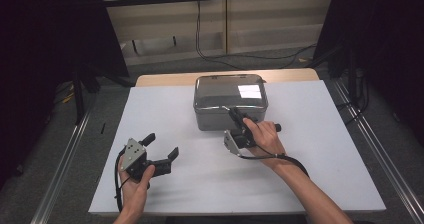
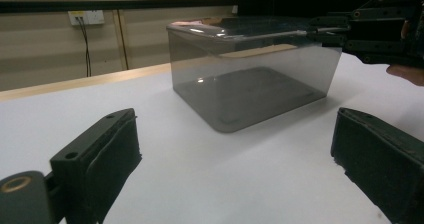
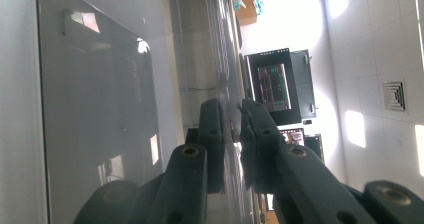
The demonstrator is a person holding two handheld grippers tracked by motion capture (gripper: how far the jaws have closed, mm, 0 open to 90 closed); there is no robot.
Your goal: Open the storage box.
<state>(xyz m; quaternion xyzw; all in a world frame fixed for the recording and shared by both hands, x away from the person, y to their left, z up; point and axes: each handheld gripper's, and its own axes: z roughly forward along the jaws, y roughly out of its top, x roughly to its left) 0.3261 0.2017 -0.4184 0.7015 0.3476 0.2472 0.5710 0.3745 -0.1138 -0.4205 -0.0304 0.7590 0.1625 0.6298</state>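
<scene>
**Right hand-held gripper pinches the rim of a clear box; left waits wide**

A white tabletop (image 1: 310, 174) covers most of the high view, with a strip of pale wood showing along its far edge. Dark curtains flank it, and beyond stands a beige wall with black cables hanging down to the floor.

On the far middle of the tabletop sits a smoke-grey, see-through plastic storage box (image 1: 230, 101), rectangular with rounded corners. Light glints off its glossy top. In the left gripper view the box (image 2: 250, 84) stands upright, its walls clear enough that its floor shows through them.

The right hand-held gripper (image 1: 237, 118) reaches up to the box's near edge, held by the person's right hand (image 1: 265, 136). In the right gripper view its jaws are nearly together with the thin top edge of the box (image 3: 100, 99) between them, so it grips the rim. The left gripper view shows the same gripper (image 2: 320, 33) clamped at the box's upper right corner.

The left hand-held gripper (image 1: 162, 146) is held in the left hand (image 1: 134, 181) near the front left of the tabletop, well apart from the box. Its jaws stand wide with nothing between them.
</scene>
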